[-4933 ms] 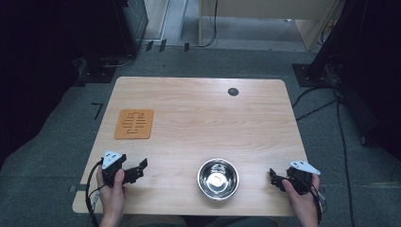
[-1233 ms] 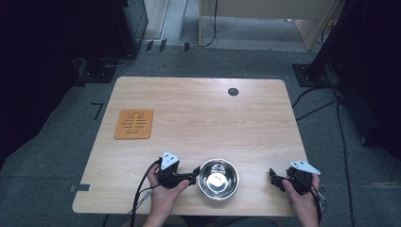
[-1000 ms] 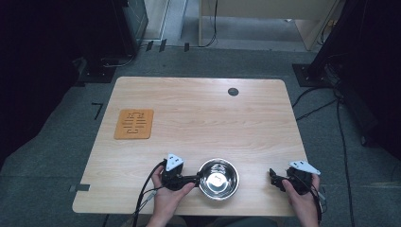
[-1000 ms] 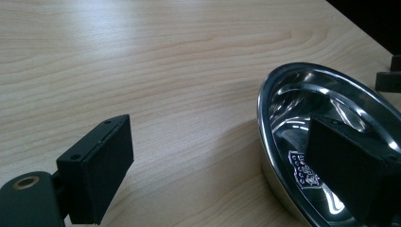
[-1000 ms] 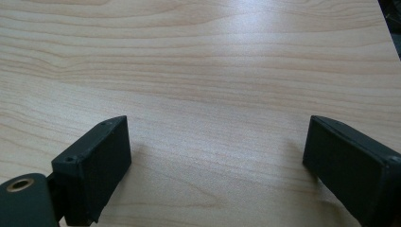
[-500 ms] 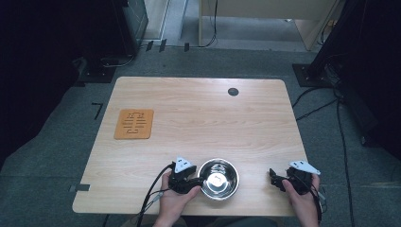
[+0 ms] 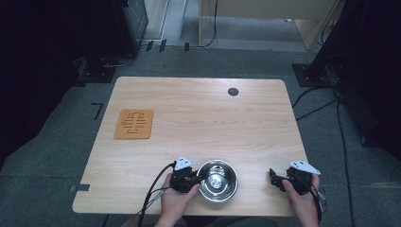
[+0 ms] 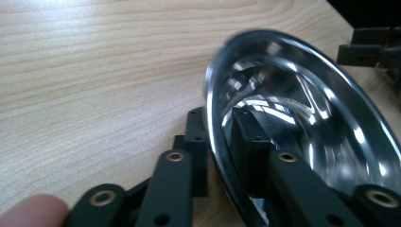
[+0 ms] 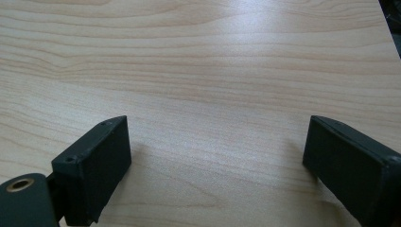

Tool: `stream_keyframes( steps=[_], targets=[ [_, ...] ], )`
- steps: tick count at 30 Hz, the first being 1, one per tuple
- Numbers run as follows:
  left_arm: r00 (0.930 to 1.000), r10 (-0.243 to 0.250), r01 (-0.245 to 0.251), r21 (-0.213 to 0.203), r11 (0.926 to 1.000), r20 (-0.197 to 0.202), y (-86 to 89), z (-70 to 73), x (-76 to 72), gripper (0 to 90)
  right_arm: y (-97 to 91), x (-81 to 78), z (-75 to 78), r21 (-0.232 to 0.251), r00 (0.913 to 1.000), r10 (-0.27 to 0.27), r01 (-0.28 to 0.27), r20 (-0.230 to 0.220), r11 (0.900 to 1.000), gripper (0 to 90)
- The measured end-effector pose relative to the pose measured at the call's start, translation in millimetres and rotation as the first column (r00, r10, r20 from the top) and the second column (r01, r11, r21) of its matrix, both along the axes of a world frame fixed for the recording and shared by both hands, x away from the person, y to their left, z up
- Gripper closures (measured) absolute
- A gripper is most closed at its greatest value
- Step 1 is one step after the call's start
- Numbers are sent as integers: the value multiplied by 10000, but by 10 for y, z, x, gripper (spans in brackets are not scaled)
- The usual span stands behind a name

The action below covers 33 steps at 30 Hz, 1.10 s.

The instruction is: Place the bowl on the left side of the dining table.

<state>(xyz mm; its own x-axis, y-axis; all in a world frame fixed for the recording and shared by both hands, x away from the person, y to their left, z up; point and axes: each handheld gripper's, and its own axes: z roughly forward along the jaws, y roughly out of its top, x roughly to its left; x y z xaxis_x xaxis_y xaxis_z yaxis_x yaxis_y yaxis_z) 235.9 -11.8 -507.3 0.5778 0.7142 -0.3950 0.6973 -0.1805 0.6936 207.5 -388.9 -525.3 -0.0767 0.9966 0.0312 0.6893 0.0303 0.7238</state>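
A shiny steel bowl (image 7: pixel 217 180) sits near the front edge of the wooden table (image 7: pixel 213 123). My left gripper (image 7: pixel 198 178) is at the bowl's left rim. In the left gripper view the bowl (image 8: pixel 302 109) has its rim between the jaws, one jaw outside and one inside; my left gripper (image 8: pixel 220 127) has just been closing and is now shut on that rim. My right gripper (image 7: pixel 273 177) rests at the front right, apart from the bowl. It (image 9: pixel 215 146) stands open over bare wood.
An orange slotted mat (image 7: pixel 134 124) lies at the table's left. A dark round hole (image 7: pixel 232 91) sits near the far edge. The right gripper (image 8: pixel 373 47) shows beyond the bowl in the left gripper view. Dark equipment and cables surround the table.
My left hand slid right from the front left to the bowl, and its jaws closed over the bowl's left rim. The right hand stayed still.
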Motion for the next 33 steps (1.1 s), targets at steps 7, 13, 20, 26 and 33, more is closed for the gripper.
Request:
stream_keyframes(
  steps=[7, 13, 20, 26, 33],
  targets=[
    [9989, -238, 219, -480, 9986, -399, 64, 28, 37, 841, 0, 0, 0, -2, 10000, 3, -3, -1, 10000, 78],
    [9981, -321, 289, -604, 9978, -529, 103, 31, 62, 844, 0, 0, 0, -1, 10000, 1, -1, -2, 10000, 77],
    [9985, -269, 232, -746, 9969, -487, 154, 50, 84, 844, 0, 0, 0, -2, 10000, 0, 0, 0, 10000, 78],
    [9990, -84, 43, -923, 9957, -437, 220, 80, 126, 844, 0, 0, 0, -1, 10000, 1, -1, -1, 10000, 77],
    [9996, 77, -103, -1007, 9949, -262, 301, 153, 182, 845, 0, 0, 0, -3, 10000, 1, -1, -1, 10000, 78]
  ],
)
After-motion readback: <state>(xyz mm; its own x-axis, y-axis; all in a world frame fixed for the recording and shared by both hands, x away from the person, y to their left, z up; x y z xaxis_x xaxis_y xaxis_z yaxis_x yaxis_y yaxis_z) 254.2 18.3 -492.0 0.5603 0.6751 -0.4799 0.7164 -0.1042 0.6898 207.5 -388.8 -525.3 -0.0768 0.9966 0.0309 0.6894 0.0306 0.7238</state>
